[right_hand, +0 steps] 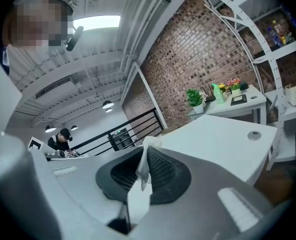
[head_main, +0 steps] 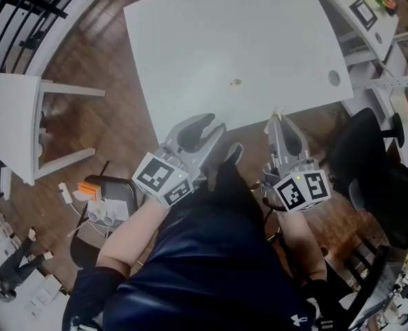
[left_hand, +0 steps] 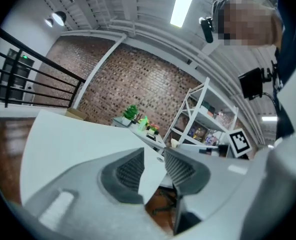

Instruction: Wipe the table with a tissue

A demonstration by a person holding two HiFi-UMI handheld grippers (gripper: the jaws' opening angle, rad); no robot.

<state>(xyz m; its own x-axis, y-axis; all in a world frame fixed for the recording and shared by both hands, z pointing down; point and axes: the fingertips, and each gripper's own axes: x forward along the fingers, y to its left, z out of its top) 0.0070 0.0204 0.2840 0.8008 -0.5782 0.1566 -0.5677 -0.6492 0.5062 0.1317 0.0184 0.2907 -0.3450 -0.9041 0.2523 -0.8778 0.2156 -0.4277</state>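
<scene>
The white table (head_main: 245, 40) lies ahead of both grippers, with a small brownish spot (head_main: 236, 83) near its front edge. My right gripper (head_main: 282, 126) hovers just short of that edge and is shut on a thin white tissue (right_hand: 143, 170). The tissue sticks out past the jaw tips (head_main: 278, 114). My left gripper (head_main: 198, 131) is over the floor by the table's near left corner, open, with nothing between its fingers. In the left gripper view the left gripper (left_hand: 153, 160) frames the table corner (left_hand: 149, 181).
A round cable hole (head_main: 334, 78) sits at the table's right edge. A black office chair (head_main: 369, 161) stands to the right and a white side table (head_main: 14, 126) to the left. Boxes and cables (head_main: 97, 202) lie on the wooden floor. A second white desk (head_main: 369, 19) with plants is at the far right.
</scene>
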